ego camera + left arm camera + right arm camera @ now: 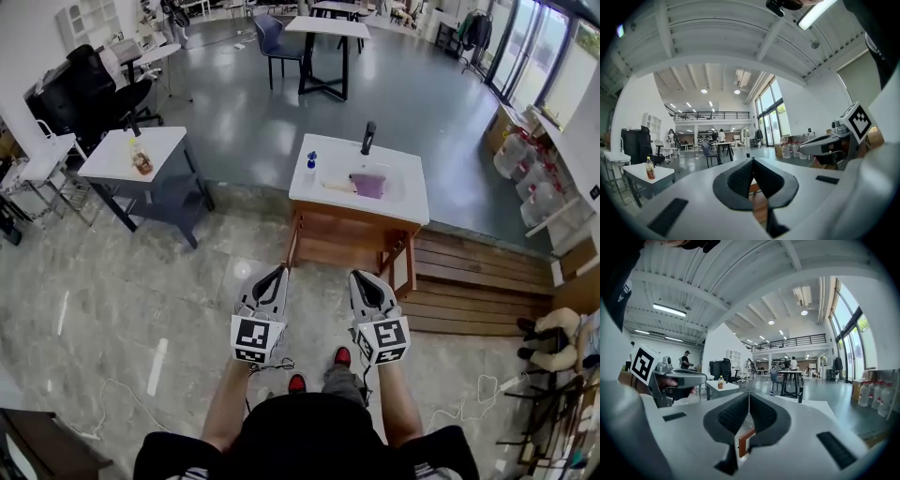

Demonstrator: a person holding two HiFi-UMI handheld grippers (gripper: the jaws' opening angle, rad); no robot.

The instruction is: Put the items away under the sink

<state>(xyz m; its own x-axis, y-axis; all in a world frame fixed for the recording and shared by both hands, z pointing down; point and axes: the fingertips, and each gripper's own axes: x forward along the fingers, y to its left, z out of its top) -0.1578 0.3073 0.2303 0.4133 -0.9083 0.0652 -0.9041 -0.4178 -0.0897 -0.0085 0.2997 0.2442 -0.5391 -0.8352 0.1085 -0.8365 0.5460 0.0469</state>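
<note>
My left gripper (280, 272) and right gripper (360, 277) both pressed together, empty. Risk imo: I knock small blue-capped bottle (310, 169) off white-topped wooden sink cabinet (412, 202) reaching with jaws unopened.

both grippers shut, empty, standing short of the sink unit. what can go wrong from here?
1. A cable lies on the floor by the person's feet: stepping forward may snag it.
2. The blue bottle stands near the sink top's left edge: a clumsy reach may tip it off.
3. The left gripper and right gripper are shut: unless opened first, they will only push the purple item.
</note>
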